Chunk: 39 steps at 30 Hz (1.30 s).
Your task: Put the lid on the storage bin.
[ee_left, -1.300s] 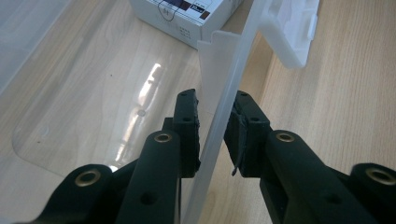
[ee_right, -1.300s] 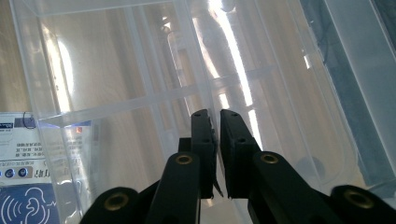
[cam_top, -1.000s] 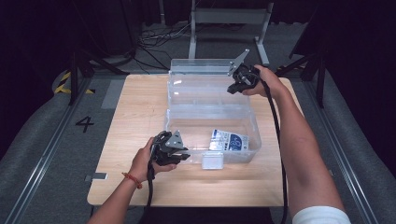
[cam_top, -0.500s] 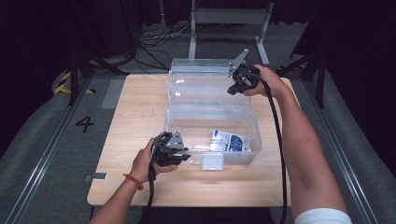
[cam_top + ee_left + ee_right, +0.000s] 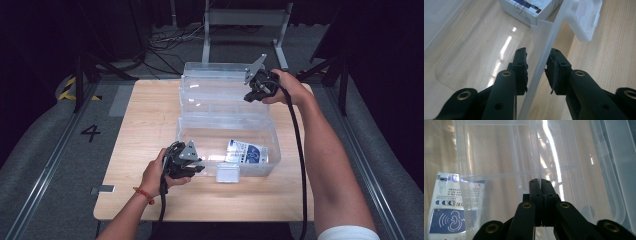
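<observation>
A clear plastic box (image 5: 190, 131) stands open on the wooden table, its lid (image 5: 215, 85) swung back behind it. Inside lies a white and blue carton (image 5: 246, 151), also seen as the carton (image 5: 529, 10) and the carton (image 5: 449, 207). My left gripper (image 5: 200, 169) is at the box's front left; its jaws (image 5: 536, 60) straddle the front wall (image 5: 541, 50), pads against it. My right gripper (image 5: 248, 97) is over the lid's right part. Its jaws (image 5: 540, 181) are shut flush, and I see nothing between them.
A frosted latch (image 5: 227, 173) hangs from the box's front wall, shown as the latch (image 5: 586, 20) too. Bare wooden table (image 5: 145, 115) lies left of the box and in front of it. A metal stand (image 5: 245, 20) and cables sit on the floor beyond the table.
</observation>
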Motion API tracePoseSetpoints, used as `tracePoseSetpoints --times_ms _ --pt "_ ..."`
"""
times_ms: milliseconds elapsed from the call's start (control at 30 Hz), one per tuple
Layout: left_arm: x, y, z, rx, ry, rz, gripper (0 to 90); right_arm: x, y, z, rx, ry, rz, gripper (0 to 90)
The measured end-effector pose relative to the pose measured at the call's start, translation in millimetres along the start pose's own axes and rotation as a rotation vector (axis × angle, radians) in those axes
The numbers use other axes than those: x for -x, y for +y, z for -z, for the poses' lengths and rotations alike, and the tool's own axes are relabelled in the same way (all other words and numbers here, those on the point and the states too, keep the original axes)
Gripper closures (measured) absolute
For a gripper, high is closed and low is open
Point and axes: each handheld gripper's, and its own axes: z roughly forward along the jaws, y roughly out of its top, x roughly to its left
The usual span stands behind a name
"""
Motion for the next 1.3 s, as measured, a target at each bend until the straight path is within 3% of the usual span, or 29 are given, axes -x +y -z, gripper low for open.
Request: tracePoseSetpoints --times_ms 667,1300 --pt "0.9 -0.4 -0.2 0.008 0.006 0.006 69.0 -16.9 0.5 18.8 0.021 0.031 0.032 90.0" --pt "0.9 -1.3 -0.9 0.025 0.012 0.004 68.5 -36.7 -1.0 29.2 0.043 0.029 0.070 90.0"
